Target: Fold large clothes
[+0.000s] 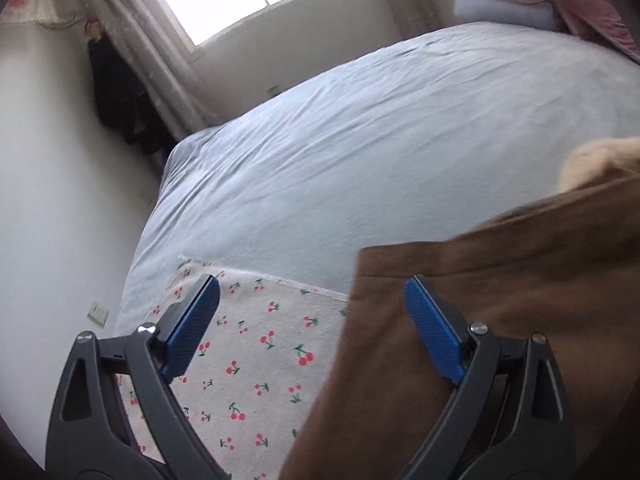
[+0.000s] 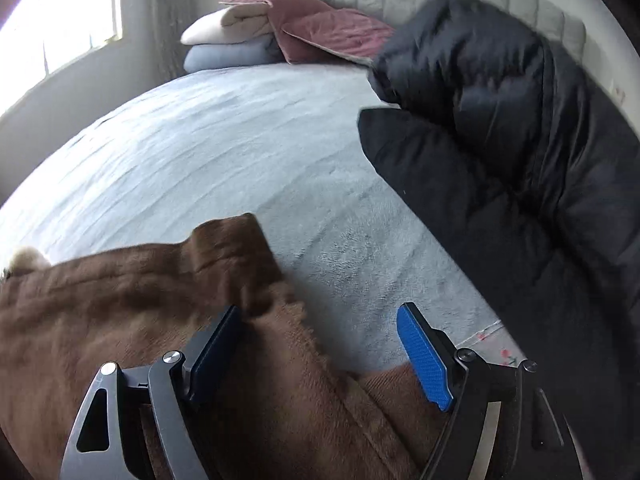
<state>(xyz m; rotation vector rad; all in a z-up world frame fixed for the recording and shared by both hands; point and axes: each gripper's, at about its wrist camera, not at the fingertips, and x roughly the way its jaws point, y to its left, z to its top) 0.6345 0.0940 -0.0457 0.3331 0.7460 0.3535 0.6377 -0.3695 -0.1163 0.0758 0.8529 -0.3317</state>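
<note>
Hovering wide open over the near edge of the bed (image 1: 360, 140): left gripper (image 1: 312, 320), nothing between the pads, one blue finger above the cherry-print cloth (image 1: 256, 352), the other above the brown coat (image 1: 500, 300). Also standing wide open, holding nothing: right gripper (image 2: 320, 344), its left finger close over the brown coat (image 2: 140, 300), its right finger over bare bedsheet.

Lying spread along the near edge of the bed, partly covering the cherry-print cloth: the coat, with a pale fur trim (image 1: 596, 160) showing at its far side. Looking thick, soft and fuzzy, probably rather heavy and limp; likely sagging and dragging when lifted, but not slipping much between ribbed pads. Best pinching at a firm straight part: the hem corner just ahead of the left gripper, and the folded edge (image 2: 236, 256) near the right one, taking both layers deep between the pads.

Farther, toward the right edge: a black puffer jacket (image 2: 500, 140), bulky, waiting. At the head end: folded bedding (image 2: 240, 40) stacked.
</note>
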